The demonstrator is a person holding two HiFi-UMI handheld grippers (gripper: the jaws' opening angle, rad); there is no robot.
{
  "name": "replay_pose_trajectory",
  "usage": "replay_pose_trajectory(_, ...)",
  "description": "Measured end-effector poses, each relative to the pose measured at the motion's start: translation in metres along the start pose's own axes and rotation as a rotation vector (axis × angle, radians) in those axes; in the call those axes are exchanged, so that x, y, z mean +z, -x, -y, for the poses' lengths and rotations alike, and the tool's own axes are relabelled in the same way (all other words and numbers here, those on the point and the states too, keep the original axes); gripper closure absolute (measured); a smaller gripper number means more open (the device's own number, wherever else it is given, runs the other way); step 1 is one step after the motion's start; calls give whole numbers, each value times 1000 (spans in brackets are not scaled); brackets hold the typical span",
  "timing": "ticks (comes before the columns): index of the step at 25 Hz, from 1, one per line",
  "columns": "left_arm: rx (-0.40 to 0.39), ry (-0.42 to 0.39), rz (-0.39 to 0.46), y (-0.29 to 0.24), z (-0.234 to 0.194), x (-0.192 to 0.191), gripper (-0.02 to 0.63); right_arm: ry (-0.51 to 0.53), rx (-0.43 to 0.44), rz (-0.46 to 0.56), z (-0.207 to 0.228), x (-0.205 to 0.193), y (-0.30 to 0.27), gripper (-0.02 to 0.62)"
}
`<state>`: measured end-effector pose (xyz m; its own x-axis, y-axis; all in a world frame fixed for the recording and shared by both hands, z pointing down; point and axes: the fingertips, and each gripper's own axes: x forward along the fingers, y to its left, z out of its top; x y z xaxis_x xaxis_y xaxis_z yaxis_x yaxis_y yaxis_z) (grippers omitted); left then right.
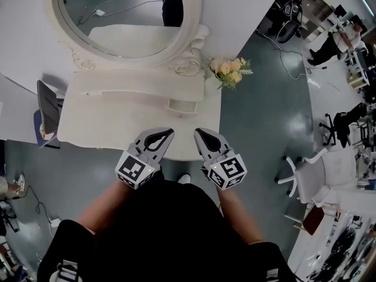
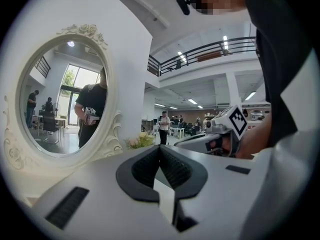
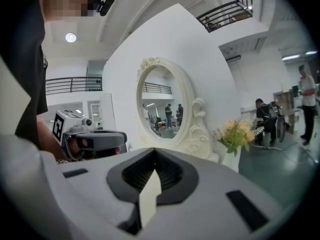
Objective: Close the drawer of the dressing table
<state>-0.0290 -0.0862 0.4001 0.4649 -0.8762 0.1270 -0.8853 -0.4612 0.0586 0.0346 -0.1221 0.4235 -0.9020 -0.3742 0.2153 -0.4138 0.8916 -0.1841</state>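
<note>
Dressing table point(image 1: 111, 122), white-painted, with a curved raised tier along its back, stood against a white wall on a glossy grey-green floor point(image 1: 264, 98). Above it we recorded an oval mirror point(image 1: 123, 10) in an ornate carved cream frame; in the left gripper view its glass reflected a person in dark clothing. On the right part of the raised tier we found the small white drawer point(image 1: 180, 105), its front standing a little proud of the tier's face rather than flush. Just right of it, at the table's back right corner, stood a bunch of pale yellow and cream flowers point(image 1: 228, 69) in a white vase. We listed the left gripper point(image 1: 167, 131), grey-white with black pads and a marker cube, over the table's front edge, pointing toward the drawer but apart from it. In its own view the jaws met tip to tip with nothing between them. The right gripper point(image 1: 198, 132), of the same make, sat just beside the left one over the same edge, likewise short of the drawer. Its jaws were also pressed together and empty. Bare forearms and a black garment point(image 1: 164, 228) filled the lower part of the head view. Left of the table we noted a dark grey panel like a chair back point(image 1: 48, 107), and well apart to the right a white swivel office chair point(image 1: 302, 172).
</note>
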Motion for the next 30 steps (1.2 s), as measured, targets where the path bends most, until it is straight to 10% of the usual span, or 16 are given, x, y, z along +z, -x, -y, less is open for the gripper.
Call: replay_pose_trajectory(30,-387,-24,-60,-64,-106,-79,612,-265,-406,-393,73,-185,-137,523)
